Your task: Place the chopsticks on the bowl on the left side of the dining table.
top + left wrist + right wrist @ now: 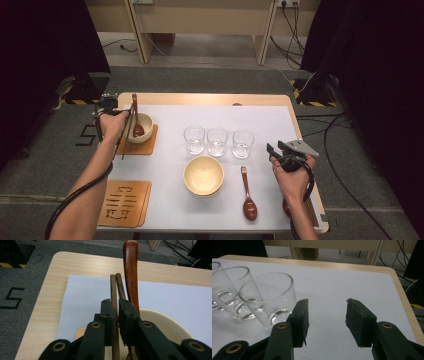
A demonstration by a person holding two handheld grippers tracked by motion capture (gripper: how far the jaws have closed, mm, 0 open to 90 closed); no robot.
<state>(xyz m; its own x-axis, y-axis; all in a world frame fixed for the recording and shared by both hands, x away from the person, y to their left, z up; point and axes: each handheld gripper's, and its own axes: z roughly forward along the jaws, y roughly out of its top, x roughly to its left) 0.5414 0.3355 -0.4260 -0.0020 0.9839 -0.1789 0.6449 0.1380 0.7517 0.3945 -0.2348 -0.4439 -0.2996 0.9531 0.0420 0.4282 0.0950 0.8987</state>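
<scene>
Your left gripper point(115, 315) sat at the table's far-left corner with its jaws clamped on the pair of wooden chopsticks point(115, 291), which ran upright between the pads, right over the cream bowl point(141, 126) on the cork coaster point(146, 146). A brown spoon point(136, 120) rested in that bowl, just beside the chopsticks. Your right gripper point(327, 320) hovered at the right edge, jaws apart and holding nothing, near the closest of three glasses point(270, 300). Second bowl point(203, 175) and second spoon point(247, 195) lay at centre front
</scene>
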